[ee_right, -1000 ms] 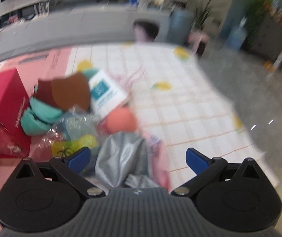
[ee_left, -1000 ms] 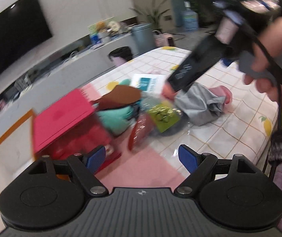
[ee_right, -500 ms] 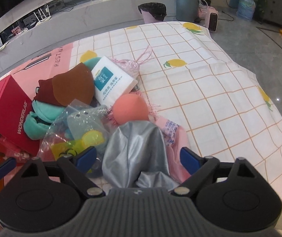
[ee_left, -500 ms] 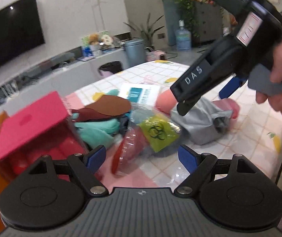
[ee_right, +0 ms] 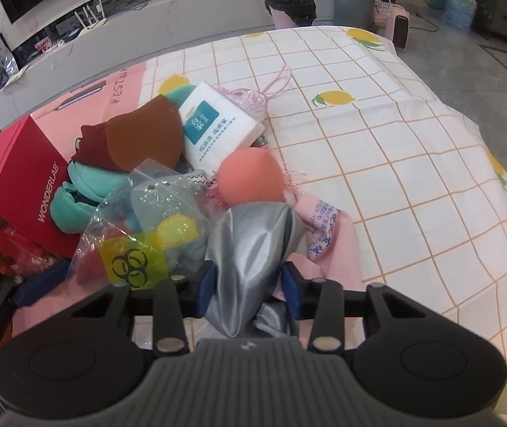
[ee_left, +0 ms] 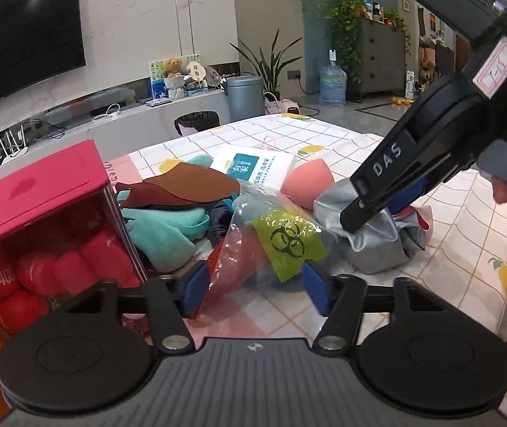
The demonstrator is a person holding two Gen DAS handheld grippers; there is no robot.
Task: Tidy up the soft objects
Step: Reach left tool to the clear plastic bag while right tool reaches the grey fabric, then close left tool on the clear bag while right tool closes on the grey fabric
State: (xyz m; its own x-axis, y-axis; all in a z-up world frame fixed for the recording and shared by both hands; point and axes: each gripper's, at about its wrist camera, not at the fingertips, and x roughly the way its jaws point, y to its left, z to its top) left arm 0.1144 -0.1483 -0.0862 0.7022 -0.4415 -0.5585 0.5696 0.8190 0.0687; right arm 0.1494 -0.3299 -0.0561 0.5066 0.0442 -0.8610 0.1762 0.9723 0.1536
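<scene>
A pile of soft things lies on the lemon-print tablecloth. My right gripper is shut on a grey satin cloth, which also shows in the left wrist view. My left gripper has its pads on either side of a clear plastic bag with a green biohazard label; whether it grips the bag is unclear. Behind lie a salmon sponge, a white tissue pack, brown fabric pieces and teal cloth.
A red box holding red round items stands left of the pile. A pink cloth with blue print lies under the grey cloth. A pink tasselled pouch lies behind the tissue pack. The table edge falls away at right.
Both grippers moved in on the pile. The right gripper's fingers closed from wide open onto the grey cloth. The left gripper's fingers narrowed around the plastic bag.
</scene>
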